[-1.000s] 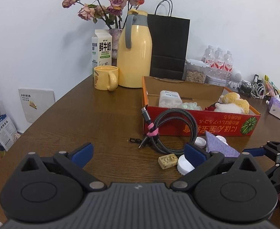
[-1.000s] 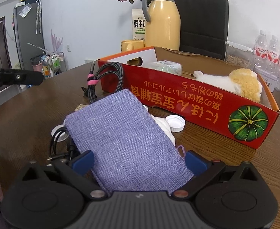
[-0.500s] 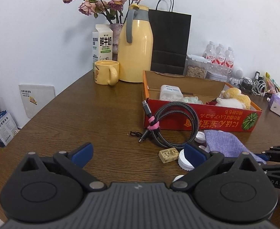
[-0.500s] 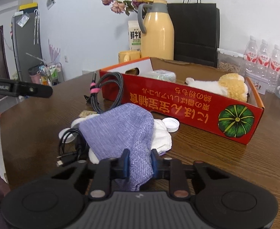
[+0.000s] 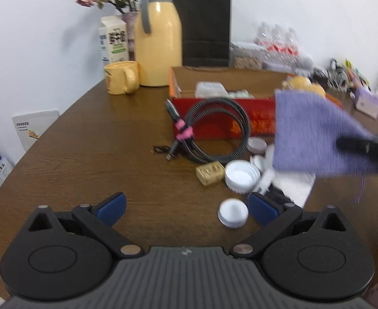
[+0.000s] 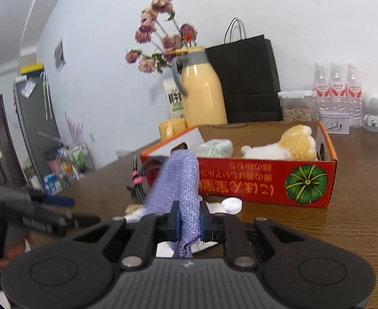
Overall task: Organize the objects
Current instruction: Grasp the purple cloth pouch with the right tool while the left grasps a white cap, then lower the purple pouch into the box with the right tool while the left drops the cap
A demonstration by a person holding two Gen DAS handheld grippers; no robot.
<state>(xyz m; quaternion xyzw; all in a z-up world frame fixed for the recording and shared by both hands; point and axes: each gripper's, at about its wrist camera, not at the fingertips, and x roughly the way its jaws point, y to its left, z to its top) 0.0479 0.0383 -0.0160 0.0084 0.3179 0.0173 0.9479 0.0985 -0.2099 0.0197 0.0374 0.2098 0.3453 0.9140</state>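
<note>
A purple woven cloth pouch [image 6: 181, 177] hangs above the table with my right gripper [image 6: 189, 217] shut on it. The jaws are still closing, and the blue pads pinch its lower edge. In the left wrist view the pouch [image 5: 315, 139] floats blurred in front of the red cardboard box [image 5: 214, 128], with the right gripper [image 5: 343, 141] at its right side. My left gripper [image 5: 186, 207] stands open low over the table, nothing between its fingers. A white cap [image 5: 232, 212] lies just inside its right finger. The box [image 6: 253, 180] holds a plush toy [image 6: 291, 141] and packets.
A coiled braided cable [image 5: 185, 132] leans on the box front. Near it lie a larger white cap [image 5: 241, 177], a beige block [image 5: 209, 172] and white paper [image 5: 294, 182]. A yellow thermos [image 5: 158, 46], mug [image 5: 122, 79], milk carton [image 5: 114, 41] and black bag [image 5: 204, 25] line the back.
My right gripper shut on the purple pouch and lifted it off the table in front of the box. The left gripper sank a little and tilted down toward the caps.
</note>
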